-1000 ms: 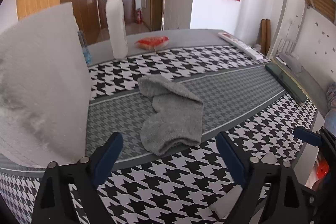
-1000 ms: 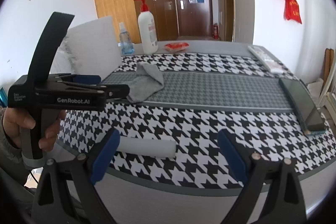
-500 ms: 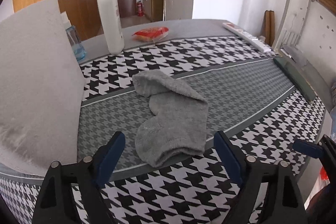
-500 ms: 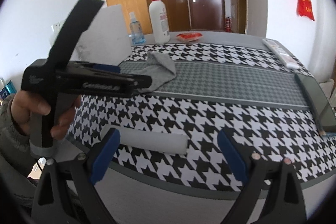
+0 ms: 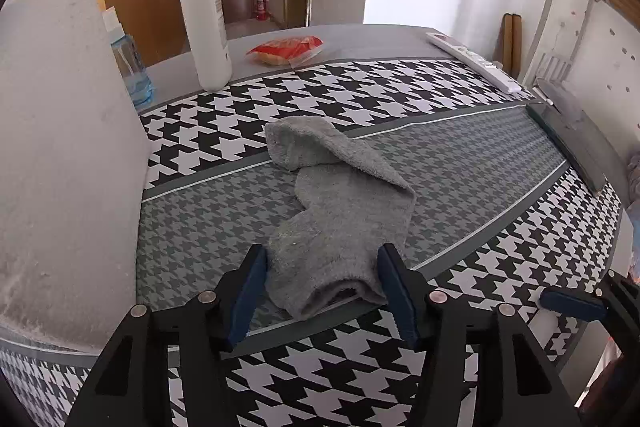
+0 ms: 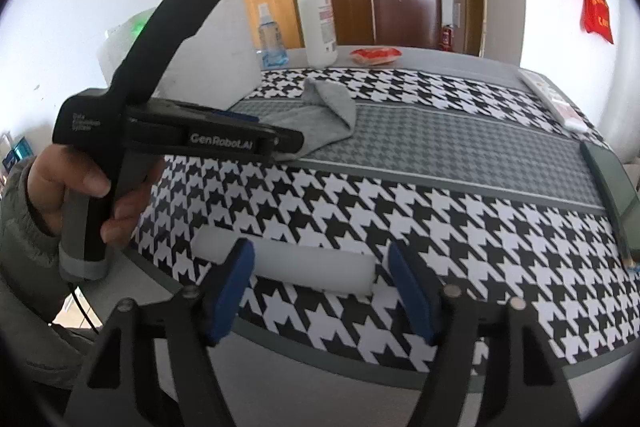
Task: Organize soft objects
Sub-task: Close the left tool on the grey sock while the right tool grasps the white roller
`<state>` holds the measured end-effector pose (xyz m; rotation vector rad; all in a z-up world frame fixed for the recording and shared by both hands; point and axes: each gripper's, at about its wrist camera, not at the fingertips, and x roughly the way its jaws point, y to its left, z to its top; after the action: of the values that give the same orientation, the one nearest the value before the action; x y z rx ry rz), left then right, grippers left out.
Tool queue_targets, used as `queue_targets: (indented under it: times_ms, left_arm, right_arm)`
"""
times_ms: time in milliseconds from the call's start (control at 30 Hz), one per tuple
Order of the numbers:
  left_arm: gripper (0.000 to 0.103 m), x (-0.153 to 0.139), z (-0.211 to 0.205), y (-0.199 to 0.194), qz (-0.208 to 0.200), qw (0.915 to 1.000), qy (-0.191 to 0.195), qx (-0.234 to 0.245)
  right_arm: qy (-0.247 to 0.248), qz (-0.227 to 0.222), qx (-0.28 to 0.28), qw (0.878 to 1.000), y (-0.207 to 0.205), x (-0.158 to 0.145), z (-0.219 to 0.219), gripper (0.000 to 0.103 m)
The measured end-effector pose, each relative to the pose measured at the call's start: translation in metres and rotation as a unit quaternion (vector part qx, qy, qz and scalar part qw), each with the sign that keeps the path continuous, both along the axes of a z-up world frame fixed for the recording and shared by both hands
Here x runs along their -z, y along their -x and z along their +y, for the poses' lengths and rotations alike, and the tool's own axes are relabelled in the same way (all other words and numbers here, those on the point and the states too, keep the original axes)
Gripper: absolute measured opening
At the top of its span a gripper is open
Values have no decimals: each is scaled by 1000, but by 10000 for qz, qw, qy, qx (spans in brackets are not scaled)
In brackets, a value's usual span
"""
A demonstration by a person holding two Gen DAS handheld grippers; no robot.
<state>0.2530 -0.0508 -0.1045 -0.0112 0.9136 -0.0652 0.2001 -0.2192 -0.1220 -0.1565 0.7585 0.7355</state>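
Observation:
A grey sock [image 5: 340, 211] lies folded on the grey band of the houndstooth tablecloth [image 5: 360, 91]. My left gripper [image 5: 322, 287] is open, its blue pads on either side of the sock's open cuff at the near end. In the right wrist view the sock [image 6: 328, 111] lies beyond the left gripper's body [image 6: 192, 139]. My right gripper [image 6: 320, 283] is open and empty, just above a white foam strip [image 6: 288, 259] near the table's front edge.
A large white foam block [image 5: 60, 155] stands at the left. A white pump bottle [image 5: 204, 15], a small blue spray bottle [image 5: 132, 71] and a red packet [image 5: 286, 49] sit at the back. A remote [image 5: 472, 61] and a dark phone [image 6: 612, 187] lie on the right.
My left gripper has moved forward and down to the sock, and its jaws have narrowed around the cuff. My right gripper has narrowed and come closer to the foam strip.

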Motion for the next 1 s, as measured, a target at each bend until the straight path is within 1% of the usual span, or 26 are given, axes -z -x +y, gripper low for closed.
queue_targets:
  times_ms: [100,200,233,267,300,367,433,533,567,633,667,833,900,1000]
  left_arm:
    - [51,0,0,1,-24,10000,2,74]
    - [34,-1,3,1,-50,10000,34,72]
    - [26,-1,4,1,-63,9999,53,73]
    - [22,-1,5,2,-82,9999,50,70]
    - [21,-1,6,2,-97,9999,57,80]
    - [18,-1,7,2,-130,9999,47,96]
    - [16,-1,8,3,-157,9998,73,107]
    - [15,-1,10,3,-167,9996,172,134]
    - [14,-2,11,3,-161,9995,234,156]
    - [14,-5,12,5,-227,9991,288,193]
    - [14,-7,11,6,-281,9989,309,227]
    - [14,-19,9,19,-585,9973,290,340]
    - [14,-24,10,26,-679,9965,328,372]
    - [14,-32,11,36,-820,9952,359,397]
  right_arm:
    - [124,-66,-123,9998,3,0,2,65]
    - [207,-83,-166,9996,4,0,4,62]
    - [215,-79,-192,9996,5,-1,4,60]
    - [233,-80,-209,9995,5,-1,4,57]
    - [247,-88,-237,9994,6,0,4,55]
    - [253,-59,-303,9992,8,-1,4,43]
    - [264,-6,-361,9990,10,-1,5,36]
    - [304,31,-389,9988,14,-2,7,30]
    - [305,38,-381,9988,15,-2,6,25]
    - [271,81,-389,9988,16,-4,6,21]
    - [231,107,-375,9990,16,-5,7,19]
    - [-44,194,-234,9995,17,-12,2,18]
    - [-138,162,-174,9996,18,-16,-1,18]
    - [-149,23,-56,9999,21,-22,-1,18]
